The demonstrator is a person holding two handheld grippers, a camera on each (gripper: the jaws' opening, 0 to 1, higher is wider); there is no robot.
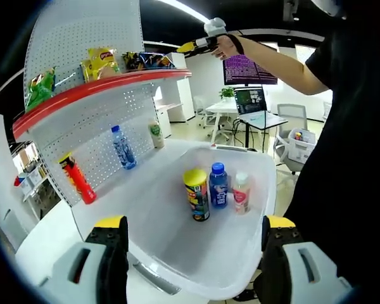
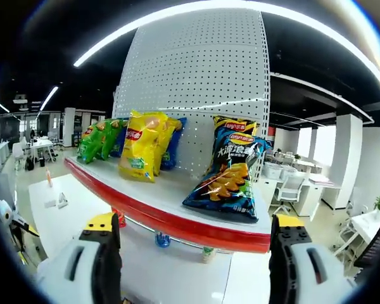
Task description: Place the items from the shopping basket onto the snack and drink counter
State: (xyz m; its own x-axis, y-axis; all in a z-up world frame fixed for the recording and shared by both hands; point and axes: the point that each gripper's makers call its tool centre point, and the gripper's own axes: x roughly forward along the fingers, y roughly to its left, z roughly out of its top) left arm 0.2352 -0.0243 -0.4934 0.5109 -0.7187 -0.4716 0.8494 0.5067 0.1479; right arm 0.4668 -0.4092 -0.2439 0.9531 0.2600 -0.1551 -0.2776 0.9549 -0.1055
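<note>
Both grippers, left gripper point(image 1: 194, 253) and right gripper point(image 2: 193, 250), gape wide and hold nothing. In the white basket point(image 1: 240, 266) stand a yellow-lidded can point(image 1: 197, 194), blue bottle point(image 1: 218, 185) and pink bottle point(image 1: 241, 192). The dark chip bag point(image 2: 229, 171) lies on the red-edged shelf point(image 2: 177, 218), partly hiding lower bottles.

The shopping basket point(image 1: 256, 170) looks like smooth white plastic with a faint sheen. Inside, the yellow-lidded can point(image 1: 197, 194) has a glossy printed wrap, and the blue bottle point(image 1: 218, 185) is shiny clear plastic. The pegboard point(image 2: 196, 88) is matt white perforated sheet, seemingly metal. The shelf edge point(image 2: 171, 218) is glossy red. The chip bags point(image 2: 231, 170) are crinkled, shiny foil-like film
</note>
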